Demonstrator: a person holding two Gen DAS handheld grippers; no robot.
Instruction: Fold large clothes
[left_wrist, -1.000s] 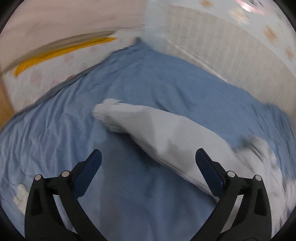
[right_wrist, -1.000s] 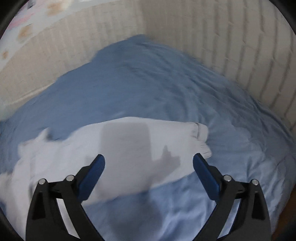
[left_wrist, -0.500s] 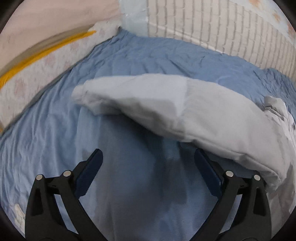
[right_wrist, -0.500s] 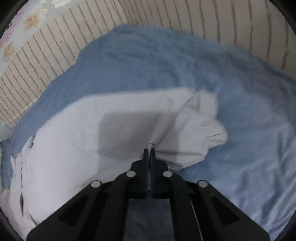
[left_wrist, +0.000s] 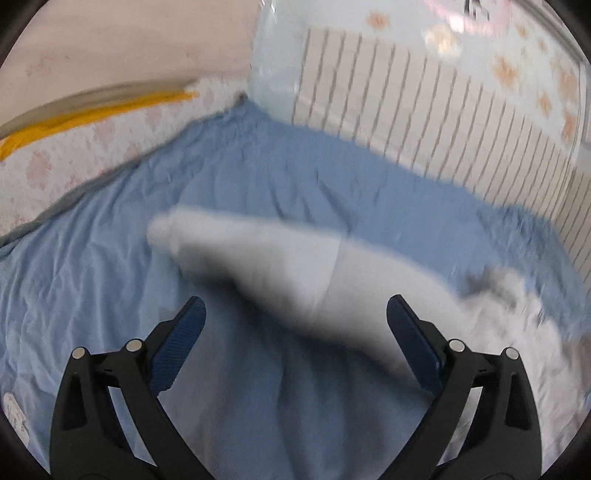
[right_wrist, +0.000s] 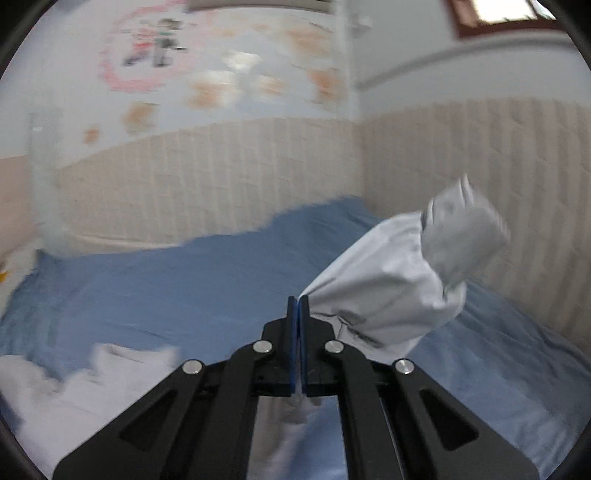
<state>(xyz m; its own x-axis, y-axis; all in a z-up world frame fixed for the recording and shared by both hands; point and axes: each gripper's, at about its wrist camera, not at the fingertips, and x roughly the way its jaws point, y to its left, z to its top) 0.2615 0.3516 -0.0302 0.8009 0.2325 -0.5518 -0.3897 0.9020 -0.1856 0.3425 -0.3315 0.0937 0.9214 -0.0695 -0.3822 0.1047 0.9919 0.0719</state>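
A white long-sleeved garment lies on a blue bed sheet (left_wrist: 110, 280). In the left wrist view its left sleeve (left_wrist: 280, 266) stretches across the sheet, blurred, with the cuff at the left. My left gripper (left_wrist: 295, 325) is open and empty, just in front of that sleeve. My right gripper (right_wrist: 298, 306) is shut on the other sleeve (right_wrist: 402, 291) and holds it lifted off the sheet (right_wrist: 166, 291), the cuff hanging up and to the right. The garment's body (right_wrist: 74, 384) lies crumpled at the lower left of the right wrist view.
A beige slatted padded wall (left_wrist: 443, 114) borders the bed at the back and right (right_wrist: 207, 184). A floral pillow or quilt with a yellow stripe (left_wrist: 92, 110) lies along the bed's far left edge. Painted wall decoration (right_wrist: 155, 48) is above.
My right gripper closed on the right sleeve near its cuff and lifted it up off the sheet. My left gripper stayed open, and its view swung over the left sleeve.
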